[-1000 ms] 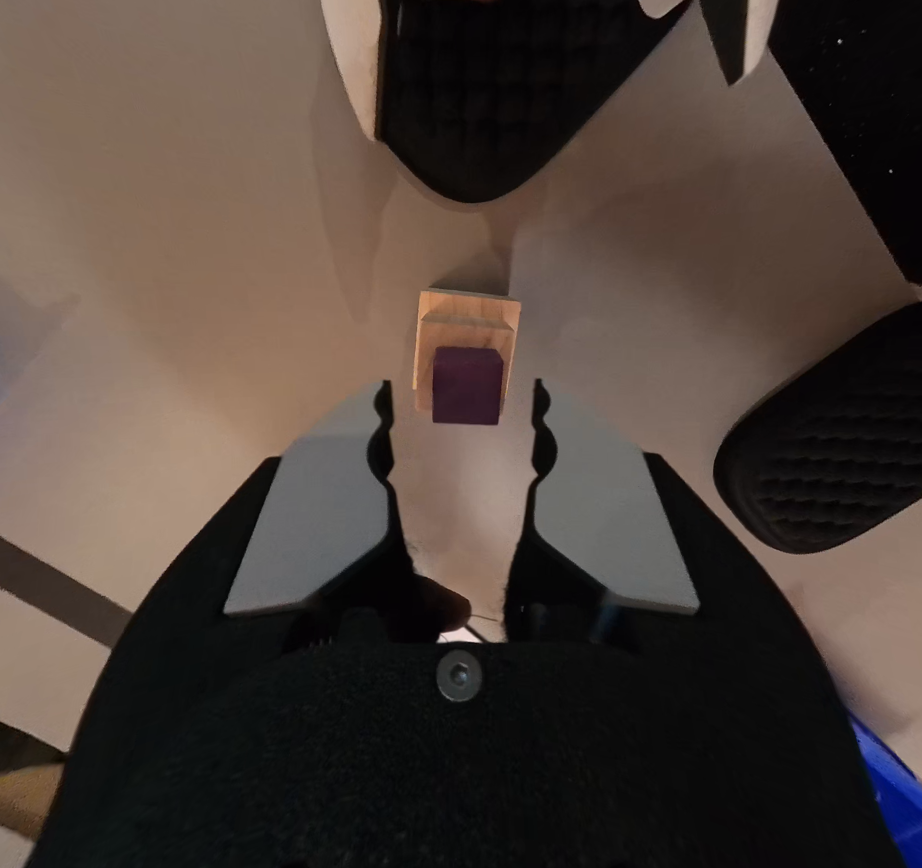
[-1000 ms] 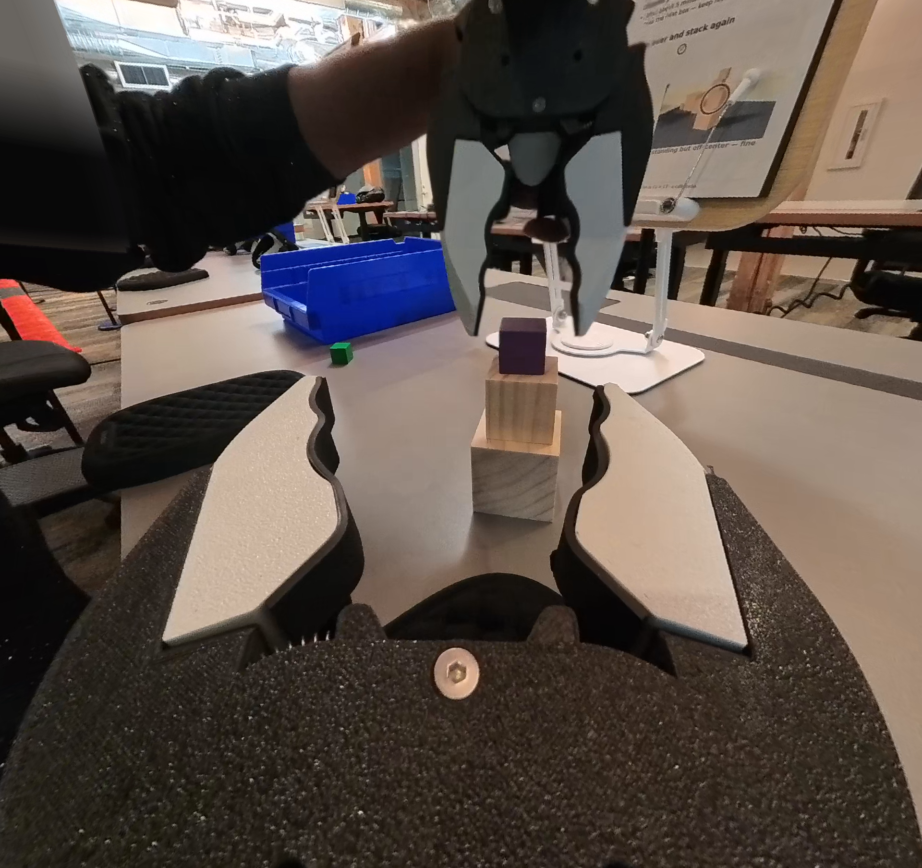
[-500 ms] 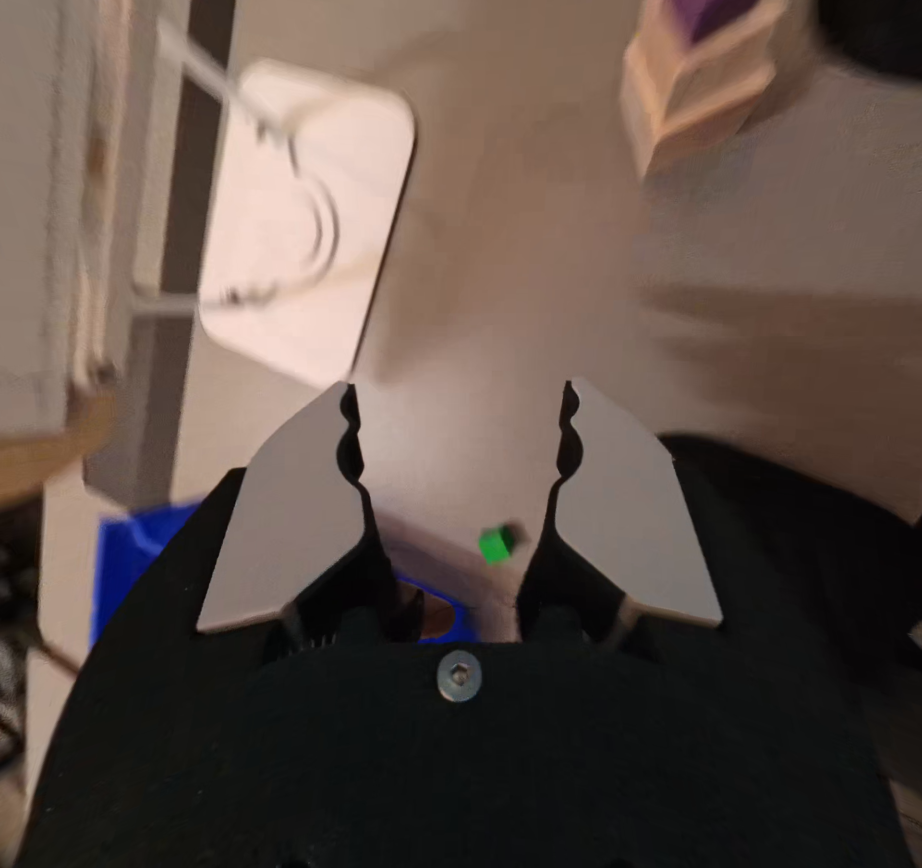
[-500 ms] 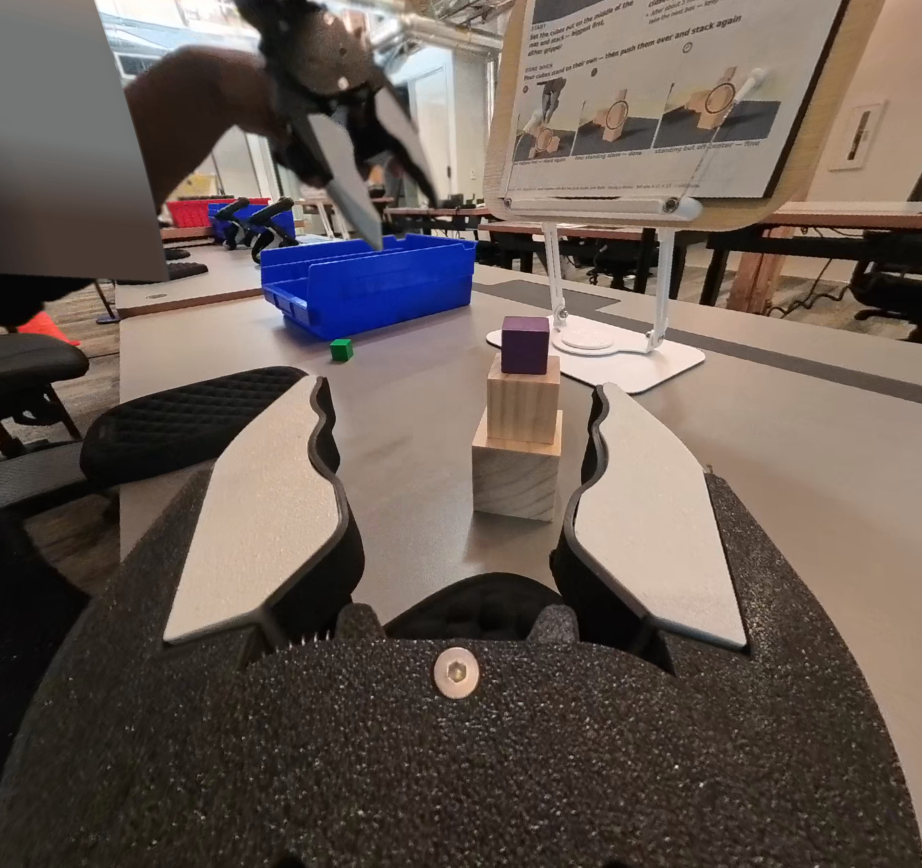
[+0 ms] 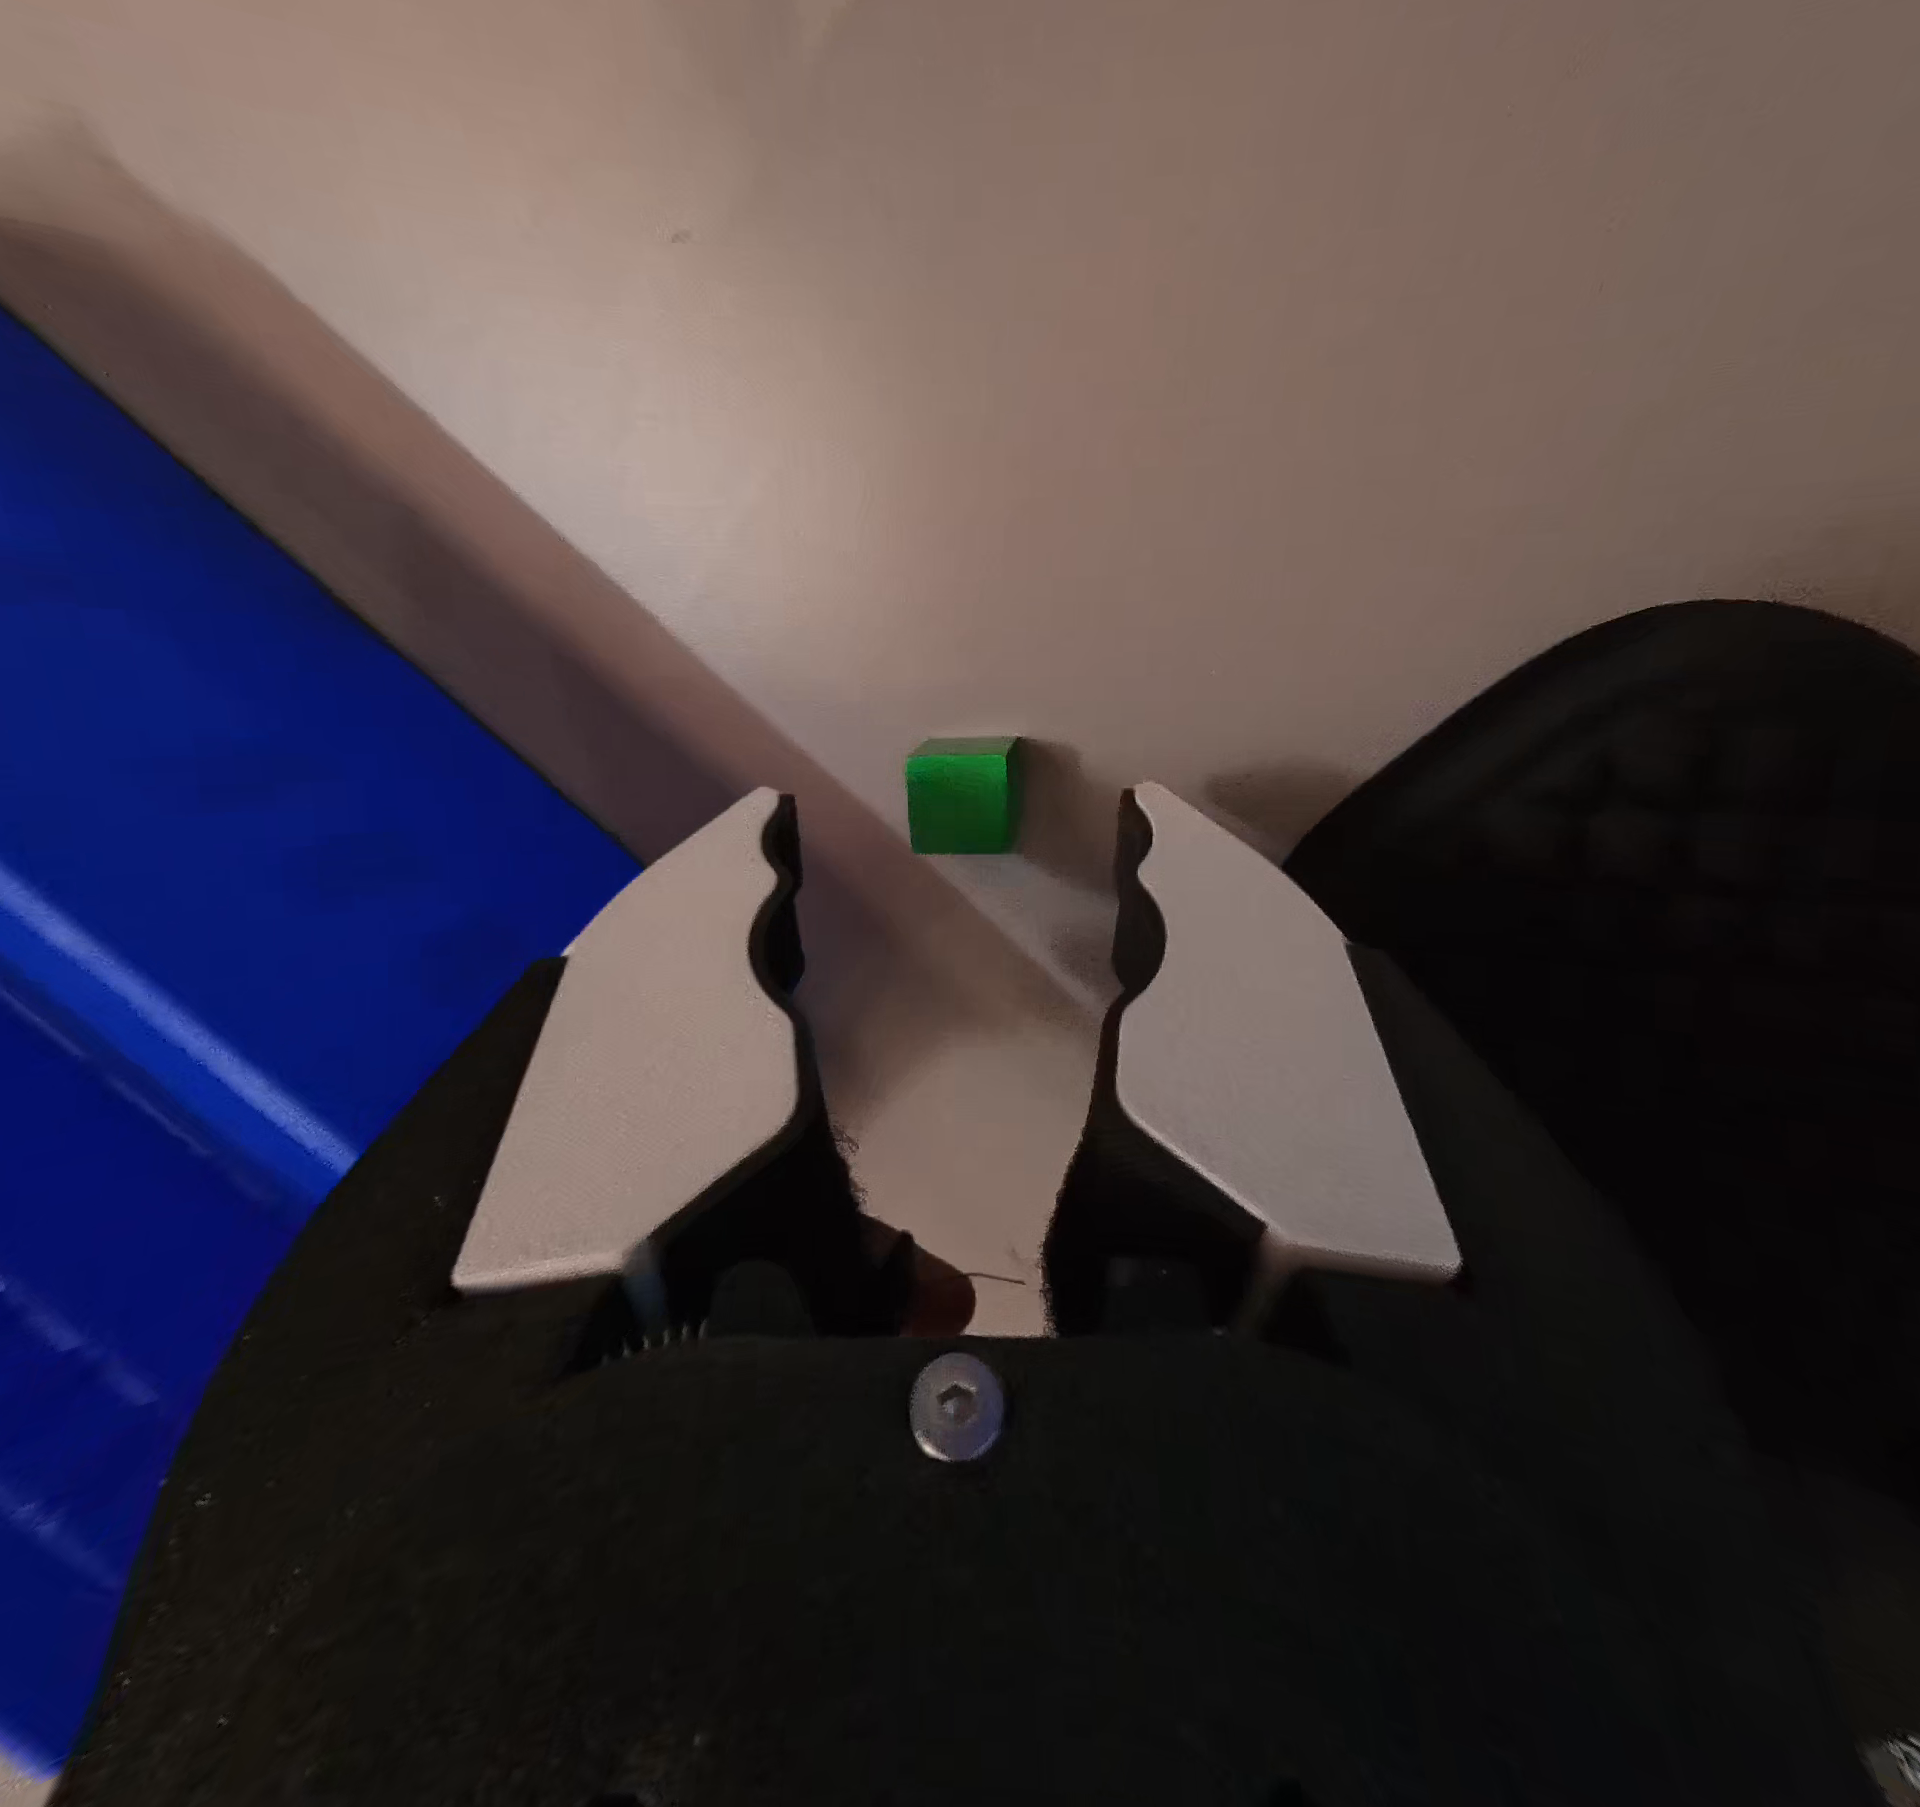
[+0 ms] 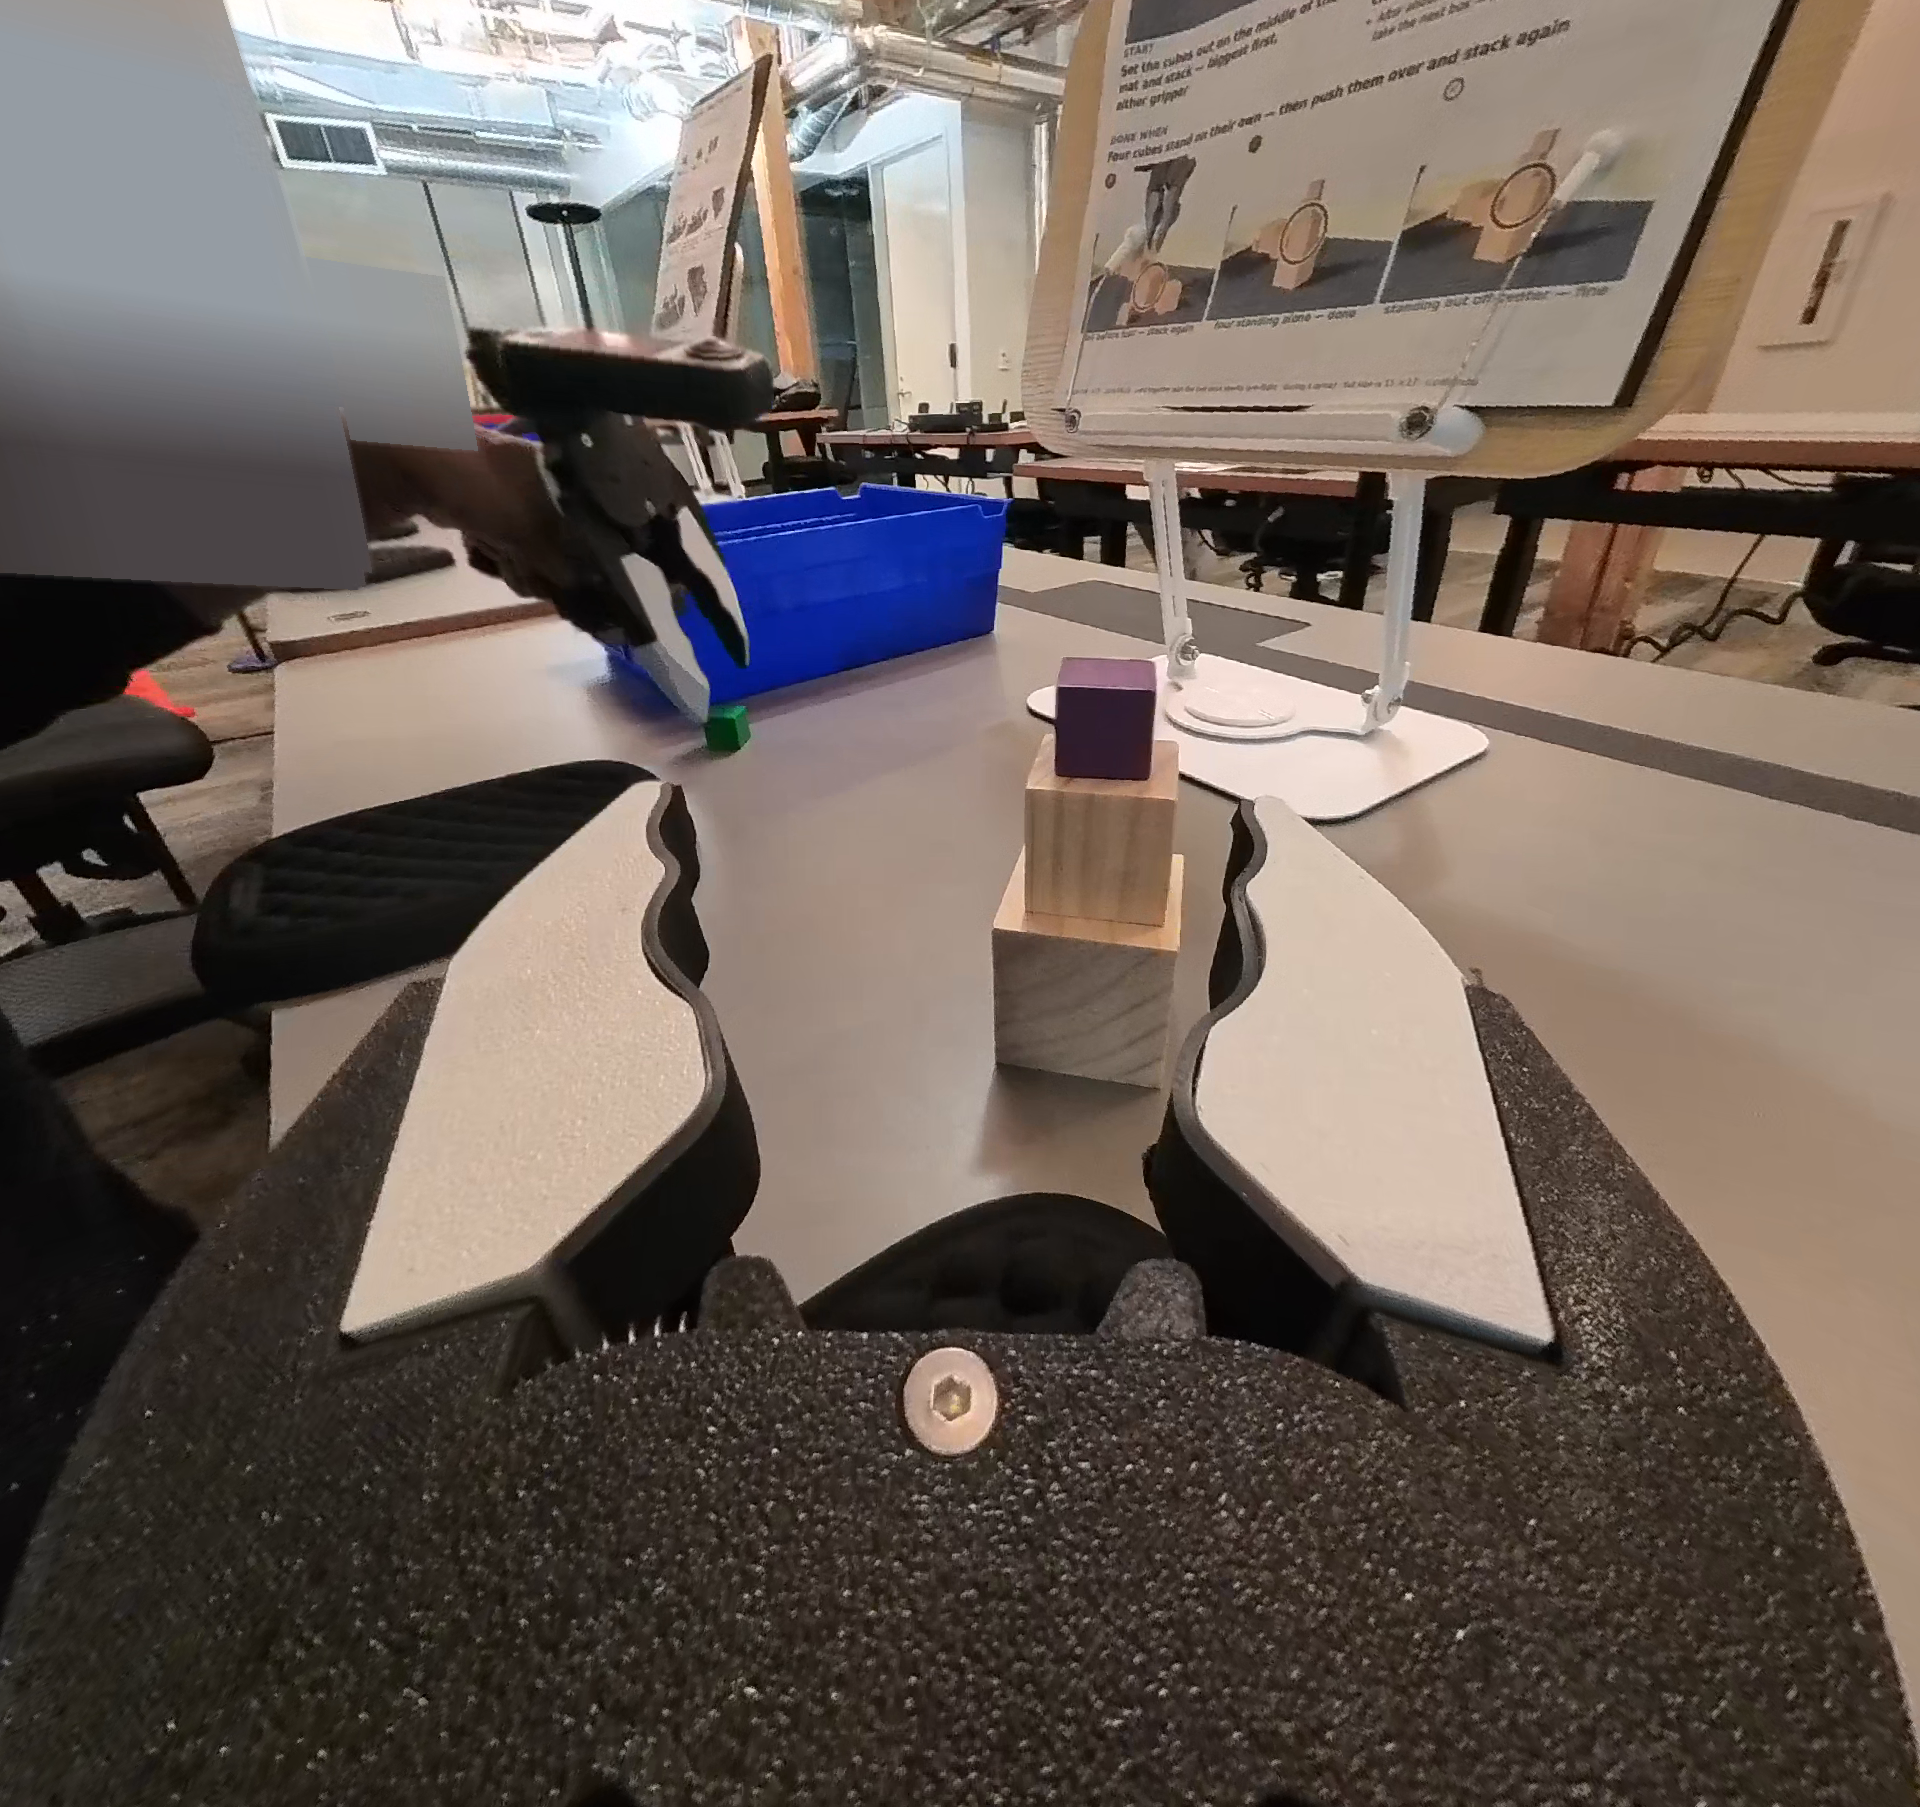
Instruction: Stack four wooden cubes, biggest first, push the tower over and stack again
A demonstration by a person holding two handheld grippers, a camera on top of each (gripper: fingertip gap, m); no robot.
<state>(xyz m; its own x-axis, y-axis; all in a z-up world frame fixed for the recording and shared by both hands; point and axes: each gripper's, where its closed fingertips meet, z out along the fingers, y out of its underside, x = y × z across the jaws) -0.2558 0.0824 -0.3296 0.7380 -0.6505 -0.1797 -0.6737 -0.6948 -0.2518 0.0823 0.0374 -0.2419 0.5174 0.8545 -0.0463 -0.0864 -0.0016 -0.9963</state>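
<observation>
- Your left gripper [image 5: 956, 812] hangs with its jaws apart and nothing in them, just above the small green wooden cube [image 5: 961, 796], which lies on the grey table [image 5: 1039, 303] beside the blue plastic bin [image 5: 208, 822].
- Centre the cube between both pads, I'd say, and lower squarely.
- Your right gripper [image 6: 961, 822] is wide open and bare, near the block stack [image 6: 1096, 874], well apart from the cube.

Both tongs gape, L [image 5: 956, 801] tilted down (R [image 6: 961, 822] level).
</observation>
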